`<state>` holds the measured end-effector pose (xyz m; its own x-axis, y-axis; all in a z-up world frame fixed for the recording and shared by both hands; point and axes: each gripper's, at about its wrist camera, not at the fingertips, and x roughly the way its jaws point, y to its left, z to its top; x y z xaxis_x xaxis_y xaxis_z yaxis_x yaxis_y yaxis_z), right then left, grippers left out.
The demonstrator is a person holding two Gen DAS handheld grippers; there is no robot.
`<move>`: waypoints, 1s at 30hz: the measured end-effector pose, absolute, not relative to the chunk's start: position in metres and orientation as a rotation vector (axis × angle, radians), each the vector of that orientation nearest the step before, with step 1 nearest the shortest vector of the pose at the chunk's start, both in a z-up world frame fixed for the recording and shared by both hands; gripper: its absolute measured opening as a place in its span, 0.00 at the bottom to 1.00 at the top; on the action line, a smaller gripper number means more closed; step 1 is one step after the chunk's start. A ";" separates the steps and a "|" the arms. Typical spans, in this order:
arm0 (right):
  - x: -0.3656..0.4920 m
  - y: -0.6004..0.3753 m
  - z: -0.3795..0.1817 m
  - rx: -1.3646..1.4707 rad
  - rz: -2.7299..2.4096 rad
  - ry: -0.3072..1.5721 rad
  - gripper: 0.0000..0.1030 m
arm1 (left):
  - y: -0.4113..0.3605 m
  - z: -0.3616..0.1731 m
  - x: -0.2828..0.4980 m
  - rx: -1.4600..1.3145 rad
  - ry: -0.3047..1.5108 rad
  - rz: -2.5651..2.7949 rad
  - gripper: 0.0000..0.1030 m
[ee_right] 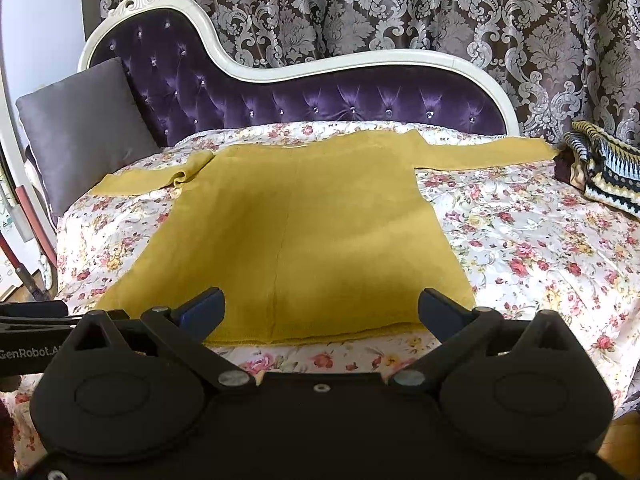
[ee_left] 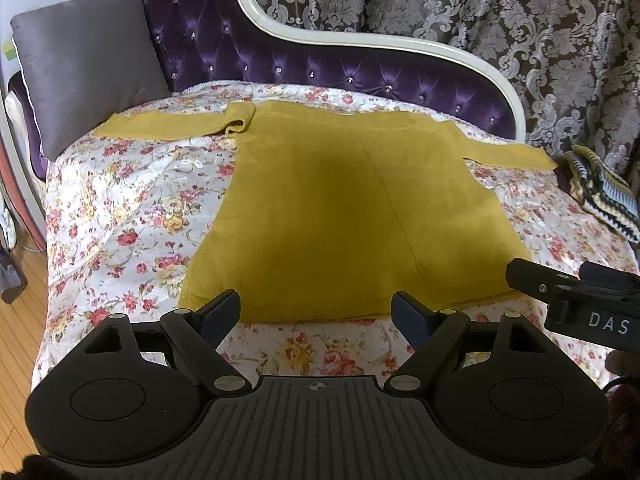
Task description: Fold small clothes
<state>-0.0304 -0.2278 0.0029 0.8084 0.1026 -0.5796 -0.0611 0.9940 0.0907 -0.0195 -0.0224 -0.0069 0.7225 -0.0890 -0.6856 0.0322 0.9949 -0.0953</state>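
A mustard-yellow long-sleeved top (ee_left: pixel 340 216) lies flat on the floral bedspread (ee_left: pixel 132 208), hem toward me, both sleeves spread out; the left sleeve has a bunched fold near the shoulder (ee_left: pixel 240 124). The top shows in the right wrist view (ee_right: pixel 304 232) too. My left gripper (ee_left: pixel 318 312) is open and empty, just above the hem's near edge. My right gripper (ee_right: pixel 322 312) is open and empty, at the hem too. The right gripper also shows at the right of the left wrist view (ee_left: pixel 576 296).
A grey cushion (ee_left: pixel 84 68) leans at the back left against the purple tufted backrest (ee_left: pixel 320 68). A striped crochet blanket (ee_right: pixel 604 168) lies at the right end. Patterned curtains hang behind. Wooden floor (ee_left: pixel 20 320) lies to the left.
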 end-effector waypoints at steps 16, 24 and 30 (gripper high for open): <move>-0.004 -0.221 -0.014 0.131 0.092 0.837 0.99 | -0.005 -0.027 -0.003 -0.121 0.934 -0.018 0.79; 0.029 -0.208 -0.014 0.040 0.065 0.945 0.99 | 0.020 -0.021 0.022 -0.060 0.992 0.035 0.79; 0.068 -0.195 -0.009 0.022 0.097 0.952 0.99 | 0.047 -0.014 0.061 0.060 1.028 0.125 0.79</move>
<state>0.0677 -0.1952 -0.0092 0.5758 0.0923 -0.8124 -0.0732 0.9954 0.0612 0.0614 0.0468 -0.0143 0.5103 0.1316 -0.8499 -0.0758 0.9913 0.1080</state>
